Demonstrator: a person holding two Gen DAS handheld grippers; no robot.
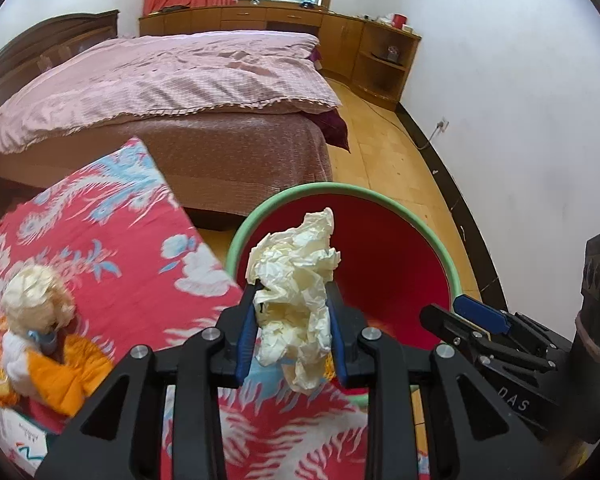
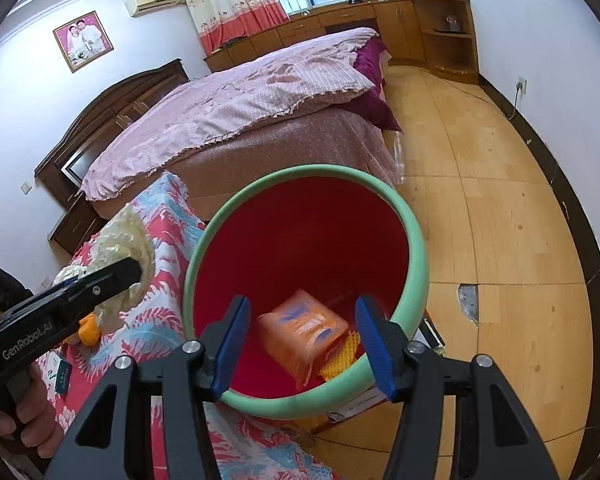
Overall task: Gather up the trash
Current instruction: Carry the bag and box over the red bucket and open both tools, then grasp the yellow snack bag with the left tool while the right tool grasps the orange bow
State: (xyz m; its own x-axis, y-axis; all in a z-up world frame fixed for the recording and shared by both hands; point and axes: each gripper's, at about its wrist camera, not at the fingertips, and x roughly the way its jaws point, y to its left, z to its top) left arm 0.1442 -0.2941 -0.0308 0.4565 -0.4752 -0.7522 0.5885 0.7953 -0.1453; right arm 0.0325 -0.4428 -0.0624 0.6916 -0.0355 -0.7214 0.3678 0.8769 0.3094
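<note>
Bedroom, counter under red floral cloth (image 1: 112, 248). Left hand-held gripper (image 1: 294, 300) clenched on crumpled paper (image 1: 296, 280), at the bin (image 2: 412, 248) rim. Right hand-held gripper (image 2: 300, 320) released, empty, above the bin. Centre paper over the opening before letting go.

A surface covered by a red floral cloth (image 1: 112, 236) carries the items. On it, toward its left edge in the left wrist view, lie a crumpled pale wad (image 1: 34, 292), an orange item (image 1: 60, 376) beside it, and a small printed box (image 1: 26, 438) nearer the near edge. The wooden floor (image 2: 492, 216) carries the green-rimmed red bin (image 2: 414, 248), just beside the cloth's right edge.
</note>
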